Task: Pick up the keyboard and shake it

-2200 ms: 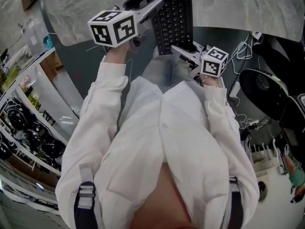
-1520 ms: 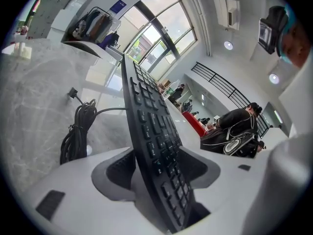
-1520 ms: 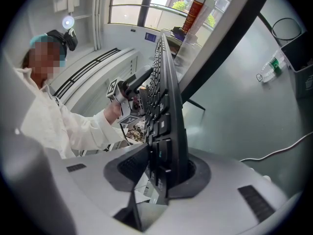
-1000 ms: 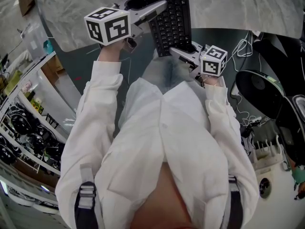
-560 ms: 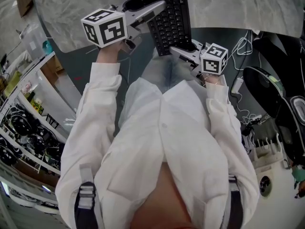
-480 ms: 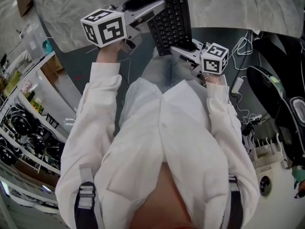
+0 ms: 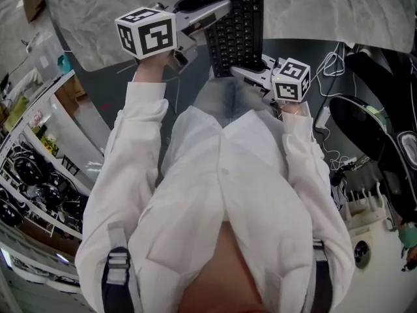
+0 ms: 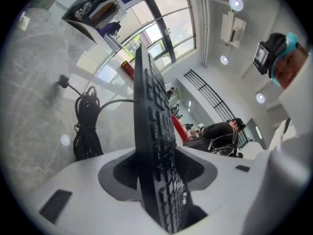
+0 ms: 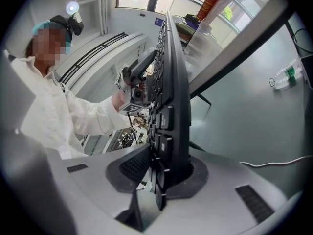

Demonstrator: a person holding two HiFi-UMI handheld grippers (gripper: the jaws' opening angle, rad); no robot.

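Pale marble tabletop fills the top of the head view, with dark floor below its curved edge. The only print is the black-and-white square markers on each gripper's cube. The legends on the black keyboard are too small to read. The keyboard reaches away from the person, and its near end juts past the table edge. The left gripper bites its left long edge and the right gripper holds its near end. Compared with half a second ago, the keyboard and the left cube sit slightly further right.

The left gripper view has the keyboard edge-on and upright between the jaws, keys facing right. The jaws have just been closing. They stand fairly wide, with both pads pressed on the keyboard's faces. A coiled black cable lies on the marble to the left.

The right gripper view shows the keyboard edge-on again, keys facing left. These jaws have also just been closing and stand narrower, clamped on the keyboard's end. Beyond it, a white-sleeved hand holds the left gripper.
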